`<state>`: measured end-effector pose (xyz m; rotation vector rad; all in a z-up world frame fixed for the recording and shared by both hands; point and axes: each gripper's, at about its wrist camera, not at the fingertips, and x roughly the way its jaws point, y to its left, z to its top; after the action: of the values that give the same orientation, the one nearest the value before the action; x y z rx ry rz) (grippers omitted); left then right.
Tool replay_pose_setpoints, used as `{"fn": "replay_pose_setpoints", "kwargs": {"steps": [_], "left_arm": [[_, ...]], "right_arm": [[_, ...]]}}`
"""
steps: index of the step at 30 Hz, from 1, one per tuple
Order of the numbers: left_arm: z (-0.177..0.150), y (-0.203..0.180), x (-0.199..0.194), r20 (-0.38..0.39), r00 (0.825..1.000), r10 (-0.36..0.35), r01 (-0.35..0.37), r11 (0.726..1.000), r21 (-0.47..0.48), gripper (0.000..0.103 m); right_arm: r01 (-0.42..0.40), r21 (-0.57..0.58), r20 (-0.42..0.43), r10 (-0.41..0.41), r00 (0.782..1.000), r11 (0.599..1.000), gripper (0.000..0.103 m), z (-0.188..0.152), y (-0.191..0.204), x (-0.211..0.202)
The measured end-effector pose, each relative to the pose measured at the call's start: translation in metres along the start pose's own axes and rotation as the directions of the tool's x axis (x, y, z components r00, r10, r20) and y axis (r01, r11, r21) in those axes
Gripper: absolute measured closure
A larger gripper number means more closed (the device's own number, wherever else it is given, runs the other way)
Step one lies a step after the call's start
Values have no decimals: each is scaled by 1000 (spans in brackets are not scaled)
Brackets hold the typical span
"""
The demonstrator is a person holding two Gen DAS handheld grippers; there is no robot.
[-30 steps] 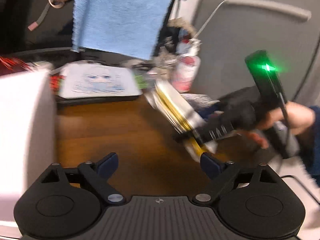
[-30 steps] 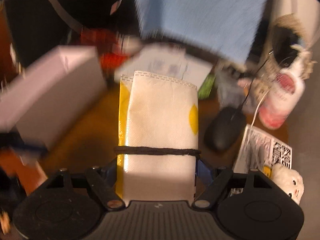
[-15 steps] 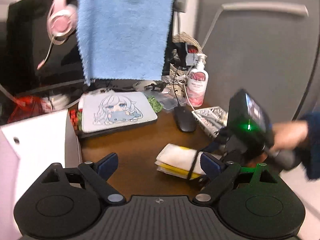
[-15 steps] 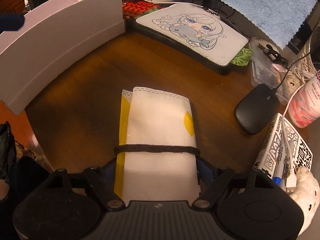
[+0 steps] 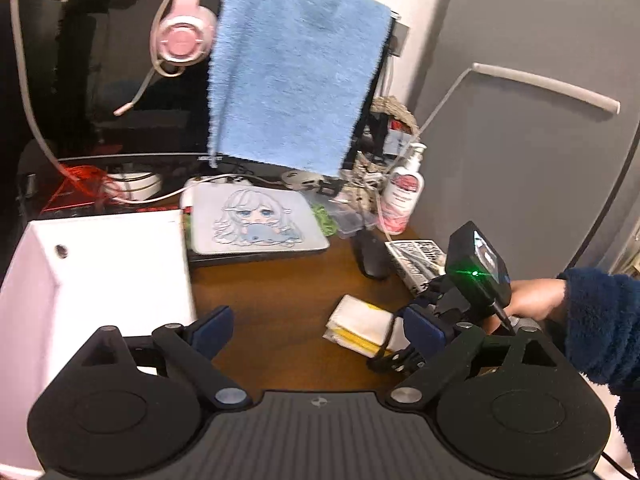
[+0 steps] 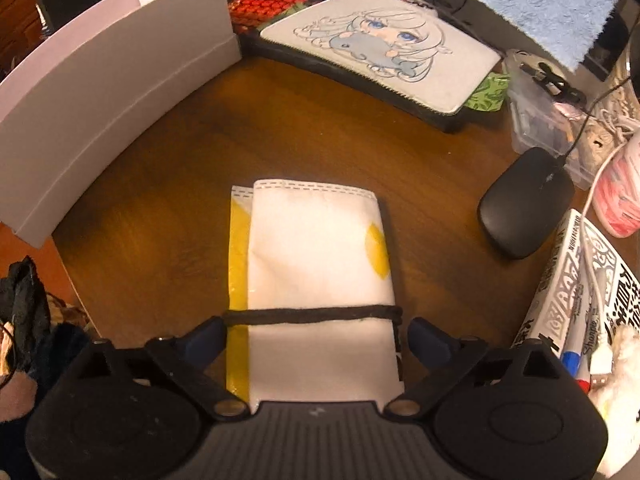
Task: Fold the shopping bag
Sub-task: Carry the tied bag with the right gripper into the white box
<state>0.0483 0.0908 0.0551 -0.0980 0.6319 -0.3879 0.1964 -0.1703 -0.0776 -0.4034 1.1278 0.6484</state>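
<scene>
Folded bag lying flat between the right gripper's spread fingers

The right gripper [image 6: 316, 338] straddles the folded shopping bag [image 6: 320, 264] on the wooden desk [image 6: 168, 184], its fingers wide, just beside the bag's edges. The left gripper [image 5: 318, 326] hovers wide open and empty, near the white box [image 5: 100, 272]. A hand [image 5: 532, 300] in a blue fleece sleeve [image 5: 600, 320] grips the right tool.
</scene>
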Motion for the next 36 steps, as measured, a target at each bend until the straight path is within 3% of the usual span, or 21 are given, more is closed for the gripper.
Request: {"fn": "replay_pose_setpoints", "kwargs": {"steps": [6, 13, 28, 32, 36], "left_arm": [[-4, 6, -23, 5, 999, -52, 52, 999, -11, 11], [-5, 13, -62, 79, 997, -18, 17, 1000, 10, 10], [-31, 76, -115, 102, 981, 166, -154, 981, -120, 10], [-42, 97, -128, 101, 964, 245, -226, 959, -168, 10], [-52, 112, -139, 97, 951, 295, -270, 940, -211, 10]], "right_arm": [[8, -43, -14, -9, 1000, 999, 14, 5, 10, 3], [34, -101, 10, -33, 999, 994, 19, 13, 30, -13], [139, -271, 143, -103, 984, 952, 19, 40, 94, -83], [140, -341, 238, -59, 970, 930, 18, 69, 126, -125], [111, -425, 323, 36, 946, 898, 18, 112, 168, -157]]}}
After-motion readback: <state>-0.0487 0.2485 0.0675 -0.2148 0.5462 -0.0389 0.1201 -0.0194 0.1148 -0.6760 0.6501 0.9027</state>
